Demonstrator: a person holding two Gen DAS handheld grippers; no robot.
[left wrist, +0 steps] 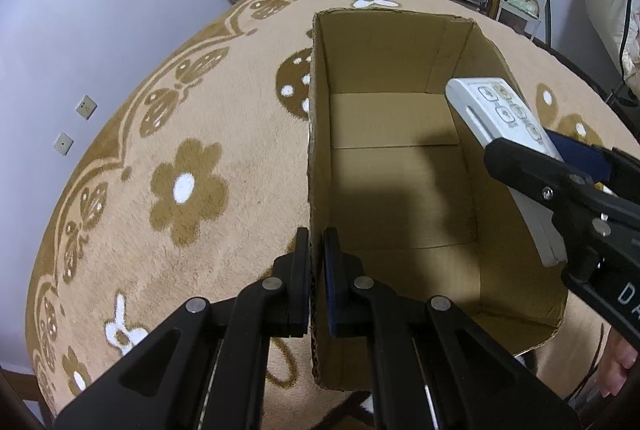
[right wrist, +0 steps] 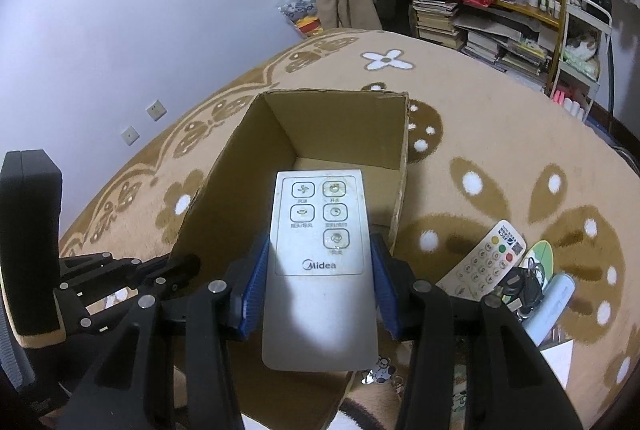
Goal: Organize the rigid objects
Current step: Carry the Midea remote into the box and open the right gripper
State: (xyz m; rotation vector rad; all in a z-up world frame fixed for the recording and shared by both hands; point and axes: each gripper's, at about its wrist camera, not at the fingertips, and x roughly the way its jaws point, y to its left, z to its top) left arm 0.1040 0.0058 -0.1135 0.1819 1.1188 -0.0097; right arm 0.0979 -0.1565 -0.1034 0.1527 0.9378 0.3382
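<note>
Left tongs [left wrist: 318, 250]: clenched on the near left wall of the cardboard box [left wrist: 400, 166], one pad outside, one inside. You're pinning it in place at lower centre of the left wrist view.
Right tongs [right wrist: 320, 270]: grasping the white Midea remote [right wrist: 320, 262] across its width, blue pads [right wrist: 256, 282] pressed on both long edges, about mid-length.
Where the remote is: hanging over the open box, button end tipped forward and down, centre of the right wrist view; in the left wrist view it enters from the right edge, above the right wall.
Box: bare inside as far as you can see, sitting on the flower-patterned blanket [left wrist: 192, 186].
How it handles: I'd say light, stiff plastic, smooth and a bit slippery along the edges. Your side-edge hold looks right, off the buttons.
Next call: lower it close to the box floor before you let go; a drop shouldn't hurt it much, but it could bounce.
Waiting pile: second remote [right wrist: 486, 258], keys [right wrist: 528, 286] and a pale blue tube [right wrist: 552, 306] at lower right of the right wrist view, well apart from the box.
Box risk: thin walls will flex, so keep the left hold gentle.
</note>
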